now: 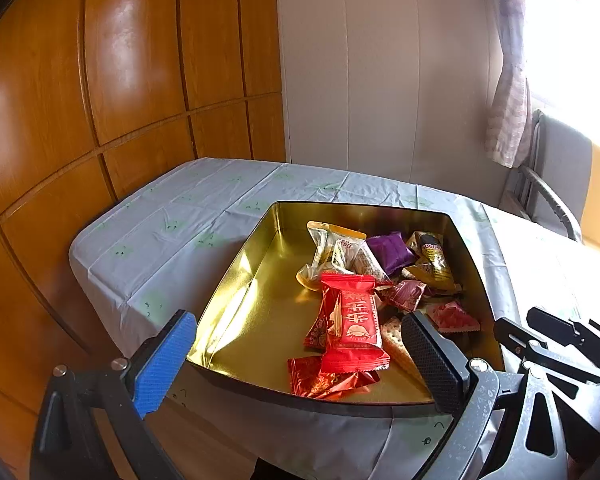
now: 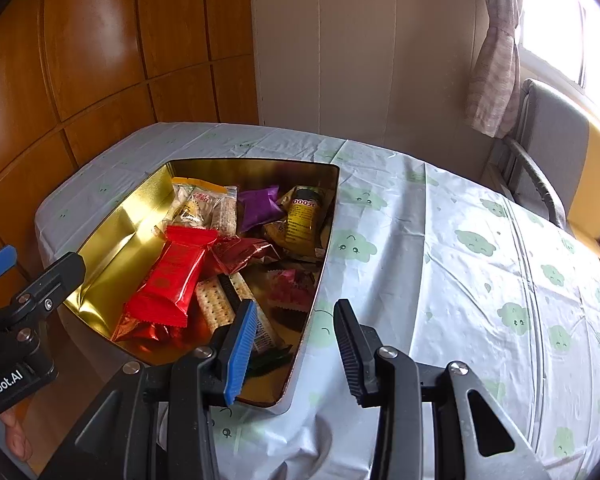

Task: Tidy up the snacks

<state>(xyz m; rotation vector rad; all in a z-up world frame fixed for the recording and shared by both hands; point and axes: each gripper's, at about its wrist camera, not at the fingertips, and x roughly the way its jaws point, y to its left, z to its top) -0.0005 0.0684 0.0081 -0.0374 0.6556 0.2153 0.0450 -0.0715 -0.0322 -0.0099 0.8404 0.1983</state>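
Sitting on a cloud-print tablecloth (image 2: 460, 240): gold-lined tin (image 1: 236, 304), open-topped, snacks heaped toward its right half, left half bare.

Contents, as far as readable:
- red wrapped cake (image 1: 354, 322), uppermost, lying over a crinkled red foil pack (image 1: 328, 380)
- purple sachet (image 1: 390, 252)
- yellow-and-black packet (image 2: 304, 216)
- clear-wrapped pastry (image 1: 332, 252)
- pink sweet wrapper (image 1: 452, 316)
- cracker sleeve (image 2: 216, 304), partly buried

Left gripper (image 1: 300, 360): fingers spread wide, empty, straddling the tin's near rim. Right gripper (image 2: 296, 348): fingers parted, empty, over the tin's near right corner.

Handling, judged: all light, film-wrapped, slippery. Crackers and pastry likely brittle; light pinch only. Red wrapped cake best taken across its puffed middle or by a crimped end seal. Foil packs likely to crumple and slide. Tin rigid, thin-walled, apt to skid on the cloth.
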